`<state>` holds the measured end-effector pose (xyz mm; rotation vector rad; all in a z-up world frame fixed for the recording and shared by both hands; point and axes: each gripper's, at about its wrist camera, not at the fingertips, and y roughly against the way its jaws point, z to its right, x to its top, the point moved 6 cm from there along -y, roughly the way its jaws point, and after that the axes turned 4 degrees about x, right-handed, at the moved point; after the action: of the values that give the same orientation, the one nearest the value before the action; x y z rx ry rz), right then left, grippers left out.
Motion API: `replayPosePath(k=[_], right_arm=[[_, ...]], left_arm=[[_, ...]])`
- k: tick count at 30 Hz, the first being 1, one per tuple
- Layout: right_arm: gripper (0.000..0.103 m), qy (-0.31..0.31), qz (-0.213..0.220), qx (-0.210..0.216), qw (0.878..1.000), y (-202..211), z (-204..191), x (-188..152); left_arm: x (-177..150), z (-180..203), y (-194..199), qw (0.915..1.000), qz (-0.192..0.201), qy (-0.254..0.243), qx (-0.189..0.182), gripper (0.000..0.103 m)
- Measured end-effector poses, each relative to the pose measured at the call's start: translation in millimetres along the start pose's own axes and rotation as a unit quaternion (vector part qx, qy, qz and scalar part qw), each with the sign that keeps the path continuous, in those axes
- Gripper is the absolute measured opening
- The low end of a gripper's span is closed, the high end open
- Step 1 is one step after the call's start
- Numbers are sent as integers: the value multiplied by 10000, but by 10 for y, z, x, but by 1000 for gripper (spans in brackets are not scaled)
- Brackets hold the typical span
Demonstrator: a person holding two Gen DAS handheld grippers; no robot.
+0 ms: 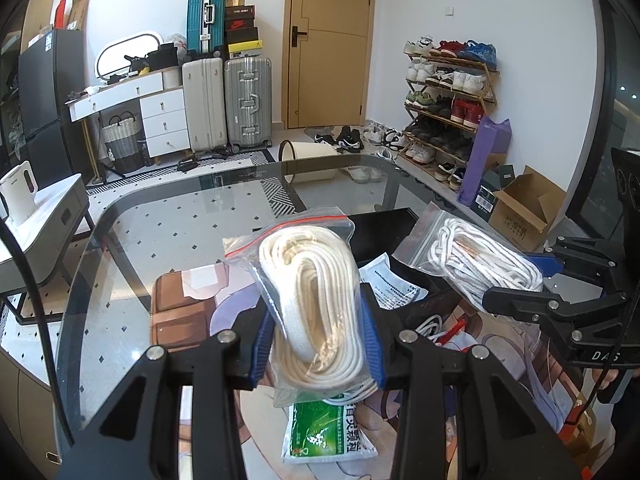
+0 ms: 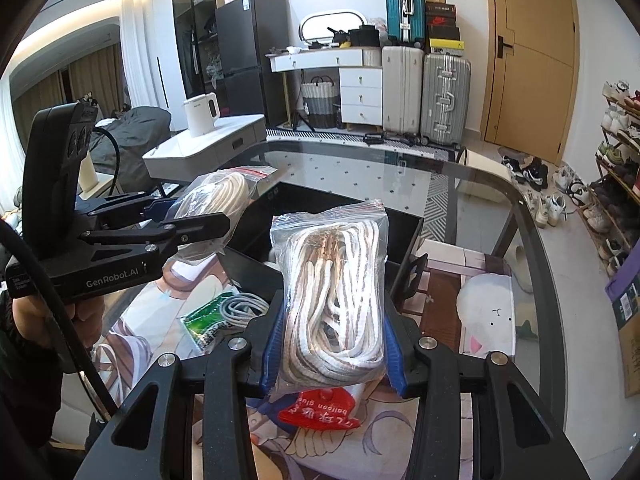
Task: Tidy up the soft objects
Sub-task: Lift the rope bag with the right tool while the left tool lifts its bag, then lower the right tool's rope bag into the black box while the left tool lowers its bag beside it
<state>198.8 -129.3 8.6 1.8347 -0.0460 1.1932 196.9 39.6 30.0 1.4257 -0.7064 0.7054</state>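
Two grippers, left gripper (image 1: 318, 344) clamping cream lace bag (image 1: 316, 300), right gripper (image 2: 332, 354) clamping white rope bag (image 2: 334, 292)

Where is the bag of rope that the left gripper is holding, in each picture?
Left wrist view: the bag of cream rope fills the lower middle, pinched in the left gripper.
Right wrist view: upper left, in that same gripper.
Shared landmark: the black box on the glass table.

White walls, wooden door (image 1: 330, 40), suitcases (image 1: 228, 100), shoe rack (image 1: 448, 100), black fridge (image 2: 250, 40), tiled floor (image 1: 160, 220).
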Motion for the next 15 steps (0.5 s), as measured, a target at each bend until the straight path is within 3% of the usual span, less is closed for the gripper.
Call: replayPosePath(k=[15], right_arm=[[42, 84, -594, -22, 9982, -376, 95, 230]], left_arm=[[79, -10, -355, 9996, -232, 56, -132, 38]])
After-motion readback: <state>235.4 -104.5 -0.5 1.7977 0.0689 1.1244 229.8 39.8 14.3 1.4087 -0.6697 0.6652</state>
